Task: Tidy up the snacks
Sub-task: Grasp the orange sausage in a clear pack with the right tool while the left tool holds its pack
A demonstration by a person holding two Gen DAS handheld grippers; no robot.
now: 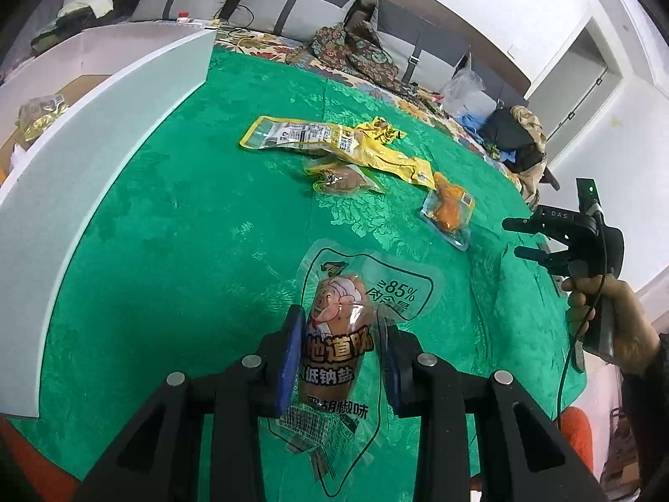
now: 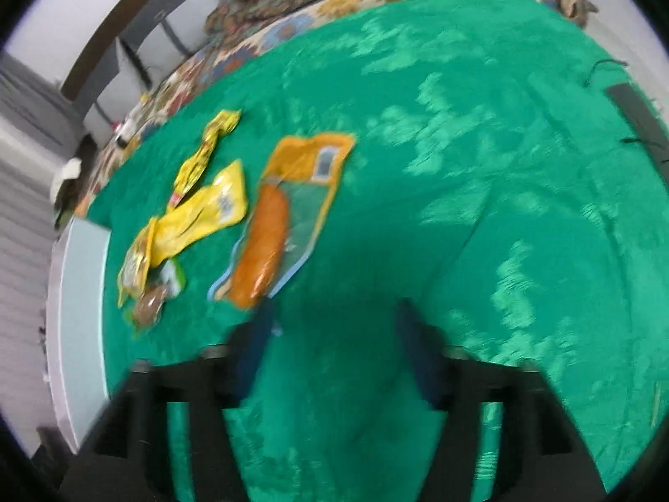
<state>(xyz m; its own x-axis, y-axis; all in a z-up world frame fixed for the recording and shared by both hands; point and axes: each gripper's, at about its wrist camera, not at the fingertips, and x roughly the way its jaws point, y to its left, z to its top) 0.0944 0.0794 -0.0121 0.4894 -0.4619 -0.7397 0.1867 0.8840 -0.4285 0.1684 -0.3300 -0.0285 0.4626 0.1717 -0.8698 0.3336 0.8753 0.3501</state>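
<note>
My left gripper (image 1: 339,326) is shut on a clear sausage packet (image 1: 334,347) with a cartoon pig, held above the green cloth (image 1: 188,230). Farther on the cloth lie a yellow packet (image 1: 301,136), a crumpled yellow wrapper (image 1: 384,154), a brown snack pouch (image 1: 343,178) and an orange snack pouch (image 1: 449,209). My right gripper (image 2: 334,313) is open and empty above the cloth; it also shows in the left wrist view (image 1: 518,238). In the blurred right wrist view the orange pouch (image 2: 271,230) lies just ahead and left of it, with the yellow packets (image 2: 196,209) beyond.
A white box (image 1: 96,146) stands at the left edge of the cloth, holding a gold-wrapped snack (image 1: 39,115). A sofa with grey cushions (image 1: 292,4) and a patterned blanket (image 1: 355,50) lies behind. A dark strip (image 2: 635,117) lies at the cloth's right edge.
</note>
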